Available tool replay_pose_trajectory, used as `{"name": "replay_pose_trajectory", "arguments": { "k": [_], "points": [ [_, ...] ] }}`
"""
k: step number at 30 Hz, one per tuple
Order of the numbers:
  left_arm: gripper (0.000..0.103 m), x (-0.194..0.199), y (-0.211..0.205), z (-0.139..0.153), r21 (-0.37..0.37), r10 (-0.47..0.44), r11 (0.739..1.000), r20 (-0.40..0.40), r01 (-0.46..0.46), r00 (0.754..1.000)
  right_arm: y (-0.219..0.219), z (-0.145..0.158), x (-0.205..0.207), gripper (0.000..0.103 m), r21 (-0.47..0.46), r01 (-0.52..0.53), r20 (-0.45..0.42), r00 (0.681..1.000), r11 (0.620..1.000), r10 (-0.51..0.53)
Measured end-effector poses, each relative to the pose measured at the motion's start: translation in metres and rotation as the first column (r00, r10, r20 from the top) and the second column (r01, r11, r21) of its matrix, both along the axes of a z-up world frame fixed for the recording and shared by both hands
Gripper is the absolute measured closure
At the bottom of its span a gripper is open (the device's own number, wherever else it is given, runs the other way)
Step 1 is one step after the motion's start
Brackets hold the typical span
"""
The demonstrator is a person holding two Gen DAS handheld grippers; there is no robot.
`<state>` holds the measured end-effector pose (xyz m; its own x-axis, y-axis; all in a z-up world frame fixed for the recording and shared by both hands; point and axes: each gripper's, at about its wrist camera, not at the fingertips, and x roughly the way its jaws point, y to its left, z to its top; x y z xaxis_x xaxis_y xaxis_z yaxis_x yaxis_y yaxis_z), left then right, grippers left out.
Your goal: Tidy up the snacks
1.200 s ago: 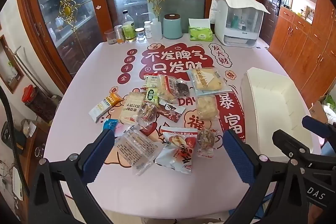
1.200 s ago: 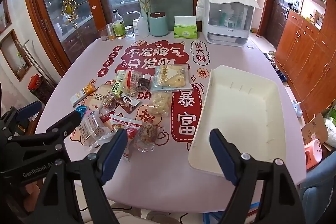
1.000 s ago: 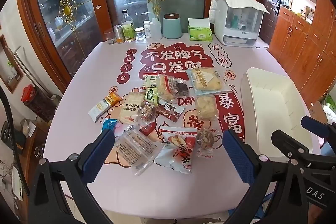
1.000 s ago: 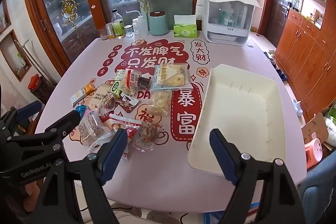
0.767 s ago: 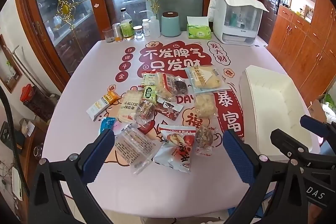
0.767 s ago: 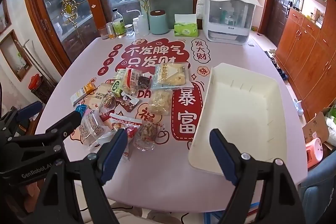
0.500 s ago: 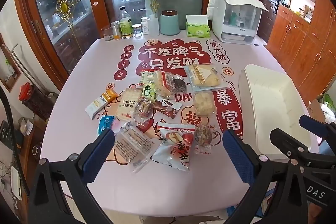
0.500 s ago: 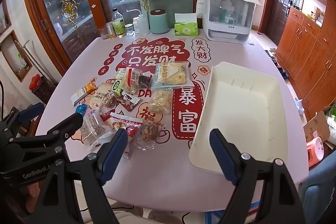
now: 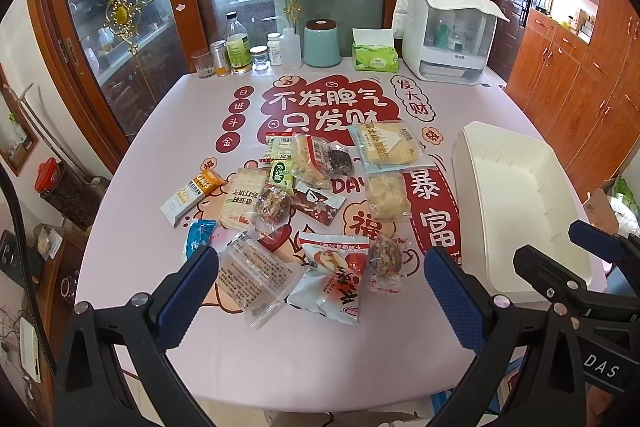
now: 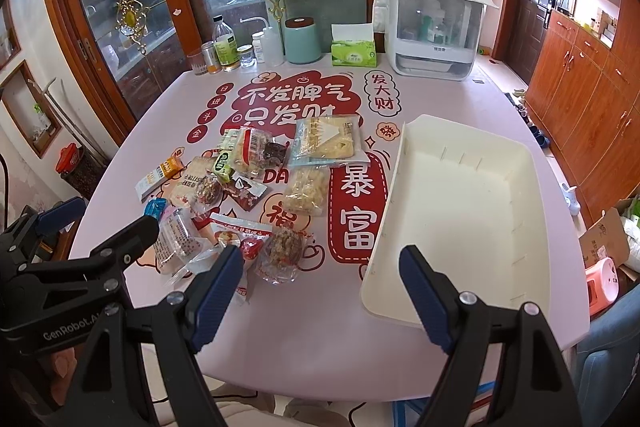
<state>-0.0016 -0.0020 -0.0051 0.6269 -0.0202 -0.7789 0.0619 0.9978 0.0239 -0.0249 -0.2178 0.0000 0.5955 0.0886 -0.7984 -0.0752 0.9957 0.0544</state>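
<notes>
Several wrapped snacks lie in a loose pile [image 9: 304,195] on the pink table [image 9: 160,147], also in the right wrist view [image 10: 248,187]. A red-and-white packet [image 9: 340,275] and a clear bag [image 9: 252,279] lie nearest. An empty white bin [image 9: 516,195] stands to the right, also in the right wrist view [image 10: 464,203]. My left gripper [image 9: 320,291] is open and empty, held above the near snacks. My right gripper [image 10: 320,291] is open and empty, near the table's front edge between the pile and the bin.
Bottles and jars [image 9: 240,47], a teal canister [image 9: 322,43], a tissue box [image 9: 374,57] and a white appliance [image 9: 448,35] stand along the table's far edge. Wooden cabinets [image 9: 580,75] stand at the right. A glass door is behind.
Both grippers have drifted slightly forward and up over the table. Both stay open and empty. The snacks and the bin have not moved.
</notes>
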Motion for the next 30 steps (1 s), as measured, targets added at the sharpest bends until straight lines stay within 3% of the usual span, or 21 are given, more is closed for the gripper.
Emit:
{"name": "replay_pose_trajectory", "arguments": {
  "k": [30],
  "points": [
    [0.001,-0.003,-0.001,-0.004,-0.001,-0.002,1.0,-0.002,0.002,1.0,0.006,-0.004,-0.002,0.022,0.007,0.008,-0.006,1.0,1.0,-0.008]
  ]
}}
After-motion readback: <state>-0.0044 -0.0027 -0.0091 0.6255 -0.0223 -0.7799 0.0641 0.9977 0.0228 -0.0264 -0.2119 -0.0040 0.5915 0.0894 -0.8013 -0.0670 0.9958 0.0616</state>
